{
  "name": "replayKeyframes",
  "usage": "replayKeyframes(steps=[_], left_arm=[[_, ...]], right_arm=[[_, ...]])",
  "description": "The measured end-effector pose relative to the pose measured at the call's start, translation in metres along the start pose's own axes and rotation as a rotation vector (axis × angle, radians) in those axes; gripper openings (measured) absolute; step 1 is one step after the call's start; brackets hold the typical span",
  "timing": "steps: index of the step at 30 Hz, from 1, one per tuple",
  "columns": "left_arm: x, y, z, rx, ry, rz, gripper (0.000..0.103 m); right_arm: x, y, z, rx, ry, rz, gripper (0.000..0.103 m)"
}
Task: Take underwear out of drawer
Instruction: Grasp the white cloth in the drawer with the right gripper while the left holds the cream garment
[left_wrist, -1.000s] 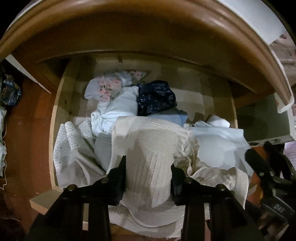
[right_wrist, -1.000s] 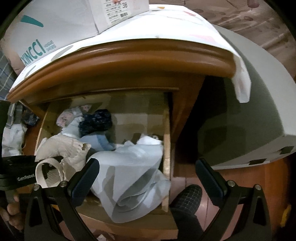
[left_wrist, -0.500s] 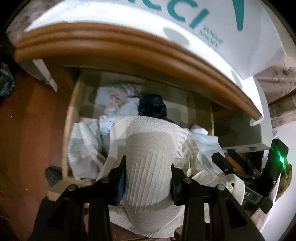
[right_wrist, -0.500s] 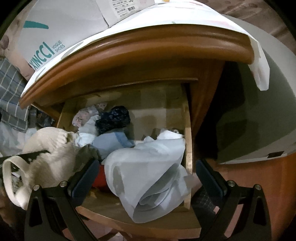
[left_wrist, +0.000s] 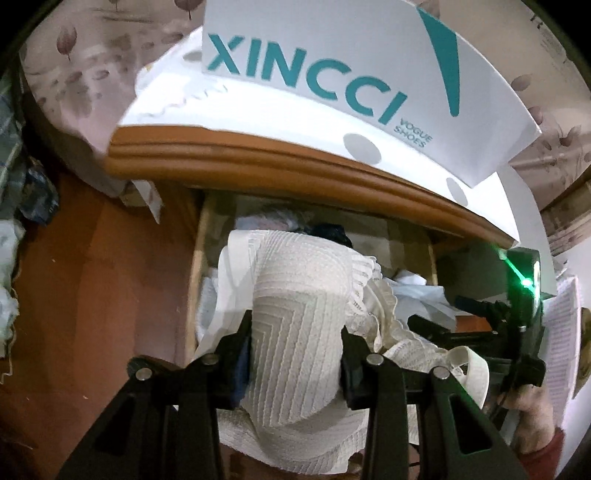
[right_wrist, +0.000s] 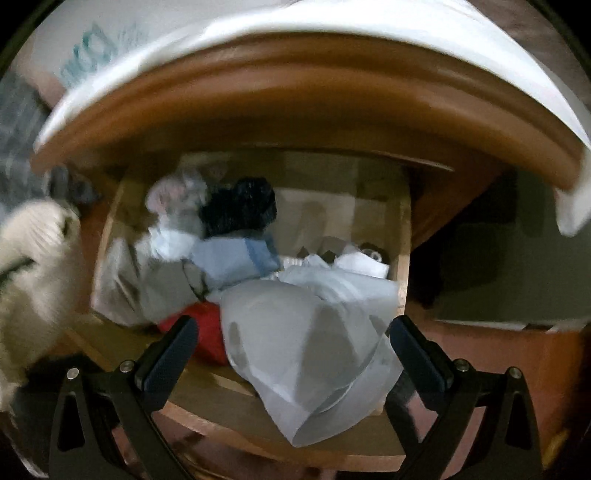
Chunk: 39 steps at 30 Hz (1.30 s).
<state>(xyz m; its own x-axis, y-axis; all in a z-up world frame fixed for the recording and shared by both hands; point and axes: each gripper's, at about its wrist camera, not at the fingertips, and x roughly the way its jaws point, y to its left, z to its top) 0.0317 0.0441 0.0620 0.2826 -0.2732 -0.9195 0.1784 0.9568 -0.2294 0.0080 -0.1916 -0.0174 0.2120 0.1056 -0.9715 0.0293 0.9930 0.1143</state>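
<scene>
**Inspector:** Condition of the left claw (left_wrist: 295, 354)?

**Assistant:** It pinched a cream ribbed undergarment (left_wrist: 299, 295) between both pads. The claw pointed steeply downward. The garment bulged up ahead of the fingers and hung below them, its lace edge and strap trailing to the right. It was held above the front of the drawer (left_wrist: 195, 280), with no contact with the drawer visible.

**Inspector:** And the right claw (right_wrist: 291, 354)?

**Assistant:** Spread wide, nothing between its pads. It also pointed steeply down, over the drawer's front right part. The right wrist view was blurred. In the left wrist view a person's hand (left_wrist: 532, 413) gripped that tool at the right edge, with a green light glowing on its body.

**Inspector:** Drawer contents?

**Assistant:** The drawer stood pulled out beneath the cabinet's rounded wooden top edge (right_wrist: 295, 92). Inside lay a pale grey garment (right_wrist: 306, 350) draped over the front wall, a red item (right_wrist: 207, 332) just beside it, a light blue folded piece (right_wrist: 236, 258) behind, a dark navy bundle (right_wrist: 240, 206) towards the back, and a pale floral piece (right_wrist: 173, 192) at the back left. The right rear floor of the drawer was bare wood.

**Inspector:** Surroundings?

**Assistant:** A white shoebox (left_wrist: 369, 74) lettered "XINCCI" sat on the cabinet top. The floor (left_wrist: 92, 277) to the left was reddish-brown.
</scene>
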Motion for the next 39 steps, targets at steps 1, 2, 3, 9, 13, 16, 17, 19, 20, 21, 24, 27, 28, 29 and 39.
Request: replayKeyframes(steps=[1, 2, 3, 9, 13, 16, 17, 19, 20, 21, 24, 27, 28, 29, 39], left_arm=[[-0.001, 0.001, 0.0, 0.007, -0.007, 0.015, 0.038], [-0.002, 0.004, -0.001, 0.009, -0.009, 0.022, 0.038], [-0.002, 0.005, -0.001, 0.012, -0.011, 0.033, 0.038], [0.004, 0.017, -0.003, 0.012, -0.013, 0.07, 0.038], [0.01, 0.024, -0.004, -0.001, 0.003, 0.066, 0.038], [0.015, 0.027, -0.004, -0.01, 0.013, 0.068, 0.038], [0.017, 0.028, -0.004, -0.016, 0.017, 0.067, 0.038], [0.02, 0.03, -0.005, -0.026, 0.02, 0.063, 0.038], [0.021, 0.031, -0.006, -0.03, 0.022, 0.06, 0.038], [0.023, 0.032, -0.006, -0.036, 0.025, 0.057, 0.038], [0.024, 0.032, -0.007, -0.042, 0.027, 0.054, 0.038], [0.023, 0.03, -0.009, -0.041, 0.022, 0.054, 0.038], [0.023, 0.03, -0.01, -0.041, 0.019, 0.056, 0.038], [0.023, 0.029, -0.011, -0.041, 0.016, 0.058, 0.038], [0.012, 0.025, -0.019, -0.042, -0.016, 0.068, 0.039]], right_arm=[[0.003, 0.002, 0.0, -0.016, 0.01, -0.013, 0.103], [0.007, 0.006, 0.0, -0.037, 0.025, -0.027, 0.103], [0.016, 0.01, 0.002, -0.058, 0.052, -0.045, 0.102], [0.046, 0.021, 0.002, -0.118, 0.135, -0.098, 0.102], [0.066, 0.022, 0.001, -0.127, 0.186, -0.109, 0.099], [0.067, 0.018, 0.0, -0.12, 0.177, -0.116, 0.076], [0.067, 0.018, 0.001, -0.12, 0.178, -0.106, 0.071], [0.067, 0.017, -0.001, -0.123, 0.184, -0.096, 0.05], [0.066, 0.015, -0.002, -0.119, 0.185, -0.076, 0.043], [0.066, 0.013, -0.003, -0.106, 0.192, -0.052, 0.034], [0.063, 0.007, -0.009, -0.089, 0.184, -0.04, 0.023], [0.055, 0.004, -0.011, -0.085, 0.156, -0.048, 0.017], [0.05, 0.004, -0.012, -0.077, 0.146, -0.043, 0.016], [0.045, 0.003, -0.012, -0.07, 0.134, -0.038, 0.016], [-0.026, -0.001, -0.001, -0.028, 0.023, 0.01, 0.015]])
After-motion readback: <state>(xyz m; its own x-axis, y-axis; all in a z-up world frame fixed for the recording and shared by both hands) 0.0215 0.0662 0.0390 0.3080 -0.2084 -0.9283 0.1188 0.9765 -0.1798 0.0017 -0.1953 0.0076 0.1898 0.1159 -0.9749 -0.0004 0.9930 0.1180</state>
